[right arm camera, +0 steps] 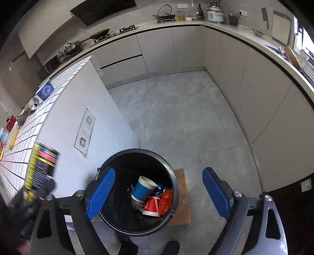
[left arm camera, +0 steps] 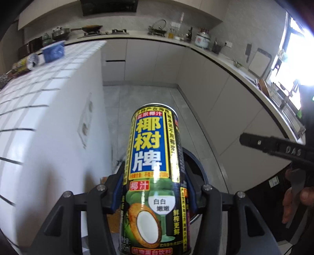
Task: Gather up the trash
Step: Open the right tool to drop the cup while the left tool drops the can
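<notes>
Now the left gripper (left arm camera: 155, 188) clamps a coconut-juice can (left arm camera: 155, 166); the right gripper (right arm camera: 159, 194) gapes empty above the bin (right arm camera: 117, 215).

Your way down into the trash bin (right arm camera: 109, 166) is open at its mouth; the white tiled table (right arm camera: 64, 125) walls the left, bare floor (right arm camera: 186, 117) lies beyond.

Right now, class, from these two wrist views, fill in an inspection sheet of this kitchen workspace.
Surface: white tiled island top, grey floor.
Job's things: coconut drink can in left gripper; black bin holds blue cup, red cup, orange wrapper.
Clutter: another can, blue packet on island.
Grippers: left shut on can; right gripper open, empty, above bin.
Cables: nothing seen.
Surroundings: counter, hob pans, rice cooker.
</notes>
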### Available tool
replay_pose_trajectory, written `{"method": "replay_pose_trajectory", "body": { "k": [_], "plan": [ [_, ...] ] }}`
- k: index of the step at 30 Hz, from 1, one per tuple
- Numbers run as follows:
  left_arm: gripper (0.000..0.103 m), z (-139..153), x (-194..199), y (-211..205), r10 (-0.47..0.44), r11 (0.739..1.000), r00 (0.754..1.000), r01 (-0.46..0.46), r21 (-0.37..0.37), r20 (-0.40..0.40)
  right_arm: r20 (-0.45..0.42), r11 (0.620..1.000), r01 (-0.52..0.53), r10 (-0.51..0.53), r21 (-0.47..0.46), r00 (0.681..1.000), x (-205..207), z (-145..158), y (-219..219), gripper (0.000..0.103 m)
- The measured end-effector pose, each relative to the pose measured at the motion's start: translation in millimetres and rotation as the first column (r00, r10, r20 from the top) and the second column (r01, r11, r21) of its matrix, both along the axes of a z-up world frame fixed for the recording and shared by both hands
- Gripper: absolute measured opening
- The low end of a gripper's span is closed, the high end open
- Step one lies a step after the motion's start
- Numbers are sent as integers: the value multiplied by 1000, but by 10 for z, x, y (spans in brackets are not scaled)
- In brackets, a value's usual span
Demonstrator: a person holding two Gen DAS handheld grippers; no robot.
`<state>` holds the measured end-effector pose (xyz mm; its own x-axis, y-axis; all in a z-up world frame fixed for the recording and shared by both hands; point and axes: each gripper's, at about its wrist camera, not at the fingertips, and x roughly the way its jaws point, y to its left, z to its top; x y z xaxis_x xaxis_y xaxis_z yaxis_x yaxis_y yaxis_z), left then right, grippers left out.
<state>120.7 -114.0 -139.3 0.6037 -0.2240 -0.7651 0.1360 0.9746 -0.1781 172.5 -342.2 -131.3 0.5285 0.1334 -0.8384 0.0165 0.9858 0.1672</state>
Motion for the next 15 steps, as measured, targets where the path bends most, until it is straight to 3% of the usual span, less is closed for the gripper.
{"method": "replay_pose_trajectory", "body": {
  "k": [3,5,7,8,15],
  "plan": [
    [54,-91,30,-198,-13,1000,1000,12,-6,-25,-8,1000,1,-1,-4,1000,-24,-20,-116,92],
    [60,-95,57,-323,-29,1000,999,29,-6,-43,-1,1000,12,-13,-12,1000,-39,-2,-195,92],
    [88,15,38,-368,-18,1000,1000,18,23,-13,3,999,35,-35,-9,999,-41,27,-308,92],
    [91,69,31,-351,-10,1000,1000,10,28,8,3,999,50,-50,-8,999,-35,43,-360,93],
    [93,400,53,-163,50,997,997,-53,49,63,29,996,73,-74,48,997,9,185,-467,101]
  ]
}}
